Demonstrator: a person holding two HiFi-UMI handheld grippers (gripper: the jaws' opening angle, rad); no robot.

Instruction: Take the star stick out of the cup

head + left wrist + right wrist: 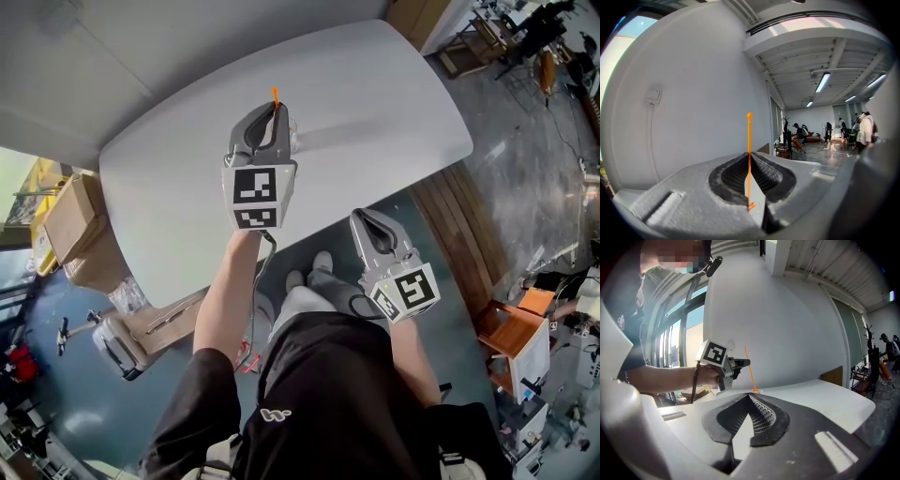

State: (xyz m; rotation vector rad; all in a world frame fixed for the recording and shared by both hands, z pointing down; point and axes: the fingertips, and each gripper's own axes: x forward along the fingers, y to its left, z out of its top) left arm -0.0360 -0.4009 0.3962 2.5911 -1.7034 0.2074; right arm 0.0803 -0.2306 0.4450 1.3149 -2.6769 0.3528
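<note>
I held the thin orange star stick (pixel 749 140) upright, pinched in the fingers of the left gripper (pixel 275 112) over the far white surface (pixel 375 94) for a straight lift, the right gripper (pixel 364 217) closed on nothing, near.

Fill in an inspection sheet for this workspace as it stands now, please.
Surface: white table with rounded corners.
Job's things: orange star stick upright between the left gripper's jaws; clear cup beside the jaw tips, mostly hidden. Whether the stick's lower end is in the cup cannot be told.
Clutter: nothing seen on the table.
Grippers: left gripper shut on the star stick, above the table; right gripper shut, nothing between its jaws, by the table's near edge.
Cables: black cable runs from the left gripper along the forearm.
Surroundings: cardboard boxes on the floor; people far off in the hall.
</note>
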